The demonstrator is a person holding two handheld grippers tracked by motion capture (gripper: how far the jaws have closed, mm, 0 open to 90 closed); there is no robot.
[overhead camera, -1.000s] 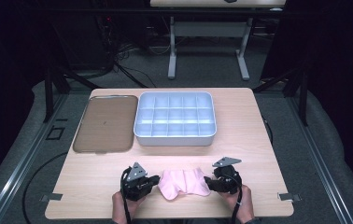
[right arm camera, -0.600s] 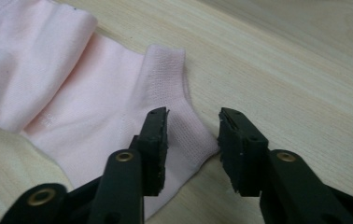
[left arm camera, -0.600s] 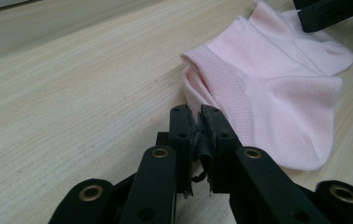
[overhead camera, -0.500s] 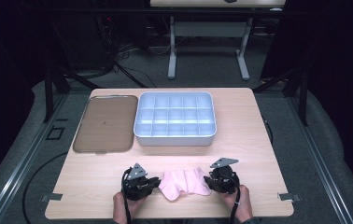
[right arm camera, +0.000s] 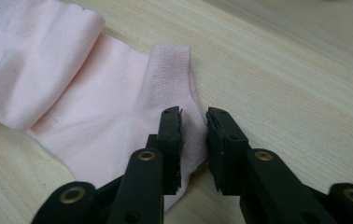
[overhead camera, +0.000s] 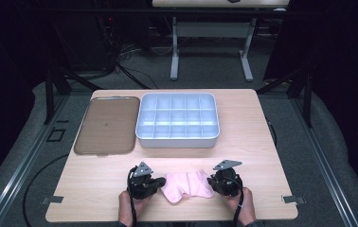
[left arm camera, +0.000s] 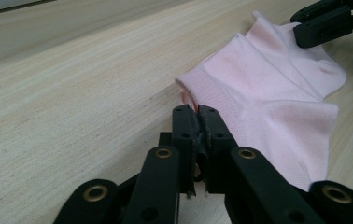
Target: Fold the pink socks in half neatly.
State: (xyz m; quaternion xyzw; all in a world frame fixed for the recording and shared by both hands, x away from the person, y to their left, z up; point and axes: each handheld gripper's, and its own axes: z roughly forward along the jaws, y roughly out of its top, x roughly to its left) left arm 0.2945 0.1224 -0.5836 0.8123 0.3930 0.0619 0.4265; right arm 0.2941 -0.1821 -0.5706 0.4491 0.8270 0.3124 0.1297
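A pale pink sock lies flat on the wooden table near its front edge, between my two grippers. My left gripper is at the sock's left end. In the left gripper view its jaws stand together, my left gripper pinching the ribbed cuff edge of the sock. My right gripper is at the right end. Its jaws have just been closing, and in the right gripper view my right gripper keeps a narrow gap, with the edge of the sock lying between the pads.
A white compartment tray stands at the middle back of the table. A flat brown tray lies to its left. The table's front edge runs just below both hands.
The right gripper has edged slightly toward the sock's right end. The left gripper and the trays stay where they were.
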